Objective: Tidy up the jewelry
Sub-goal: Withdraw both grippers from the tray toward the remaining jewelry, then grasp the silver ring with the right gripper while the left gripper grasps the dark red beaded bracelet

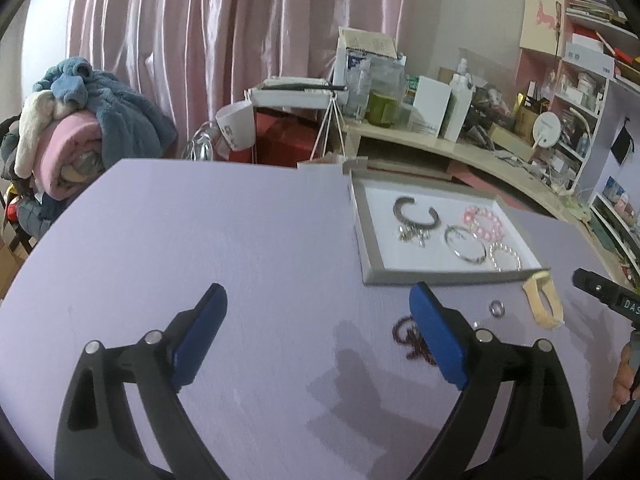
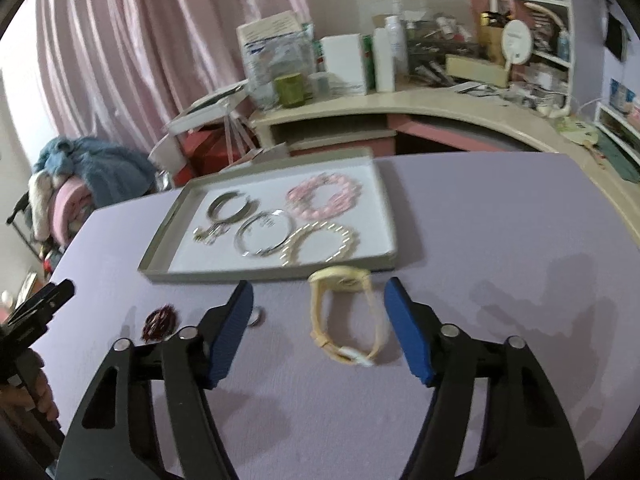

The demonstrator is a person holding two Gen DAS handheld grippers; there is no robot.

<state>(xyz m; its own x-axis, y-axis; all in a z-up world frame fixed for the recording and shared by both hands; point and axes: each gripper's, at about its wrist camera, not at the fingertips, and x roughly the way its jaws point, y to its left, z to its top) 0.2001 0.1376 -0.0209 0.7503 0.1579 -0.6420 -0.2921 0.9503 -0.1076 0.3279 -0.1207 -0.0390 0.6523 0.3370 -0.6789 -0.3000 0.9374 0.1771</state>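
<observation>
Before the tray's [image 2: 276, 274] near edge, right tool [image 2: 320, 308] wide around yellow watch [image 2: 346, 312], untouched.

left gripper [image 1: 318, 330]: black plastic arms, long slots cut in the outer arms
left pads [image 1: 438, 338]: blue, flat, rectangular, fine-textured
left pivots: round silver pins, two on each side
right gripper [image 2: 320, 330]: same black frame with slotted outer arms
right pads [image 2: 232, 332]: blue, ribbed face
right pivots: silver round pins, two per side
marking: white letters "das" on the right gripper's black body, seen from the left wrist view
</observation>
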